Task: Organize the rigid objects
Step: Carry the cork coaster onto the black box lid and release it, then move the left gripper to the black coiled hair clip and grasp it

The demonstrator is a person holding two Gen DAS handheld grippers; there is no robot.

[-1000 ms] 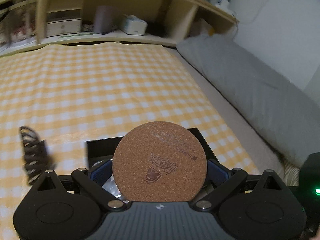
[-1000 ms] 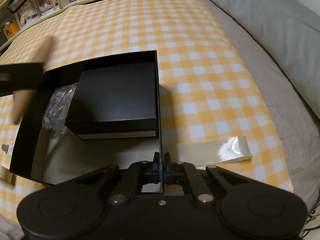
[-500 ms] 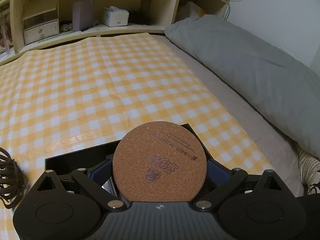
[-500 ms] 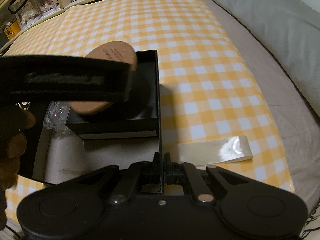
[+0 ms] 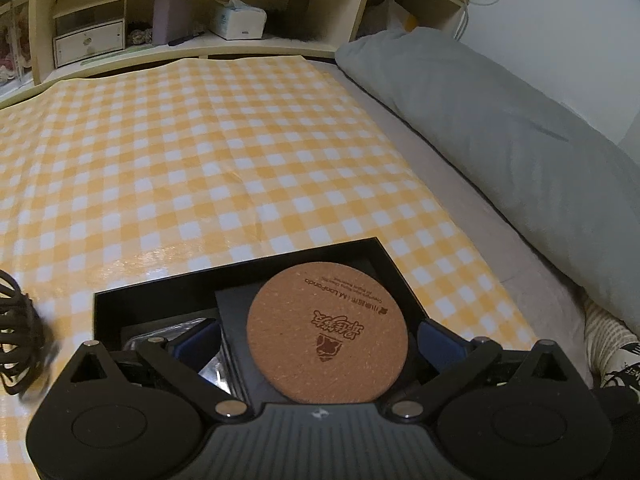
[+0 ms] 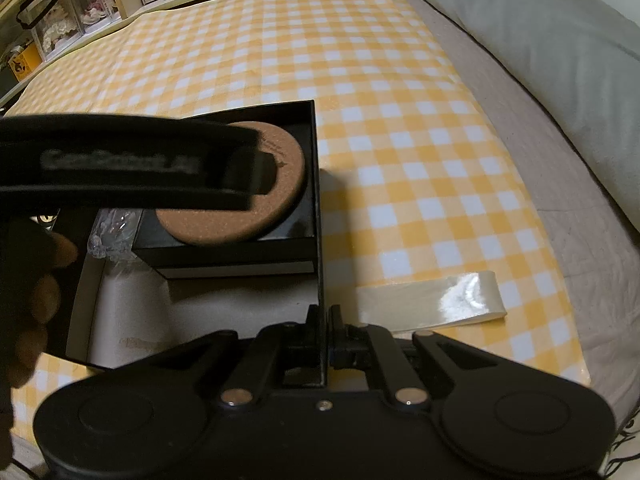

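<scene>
My left fingers [image 5: 318, 340] were opening off the cork coaster [image 5: 327, 330], now lying on the inner box [image 6: 224, 248]; my right fingers [image 6: 323, 316] pinched the black box wall [image 6: 318, 240]; a hair claw [image 5: 18, 336] remained out.

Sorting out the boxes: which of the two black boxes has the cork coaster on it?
The smaller closed black box inside the open box; the cork coaster lies flat on its lid.

- Pretty dim, warm indoor light in both views, with heavy fisheye bending and black corners.
- Glare on the glossy yellow-and-white checked cloth [image 5: 208, 184] ahead of the left gripper [image 5: 318, 338], and on the shiny cream tape strip [image 6: 432, 304] just right of the right gripper [image 6: 324, 316].
- The black gripper arm [image 6: 128, 164] crossing the right view's left side is blurred.
</scene>
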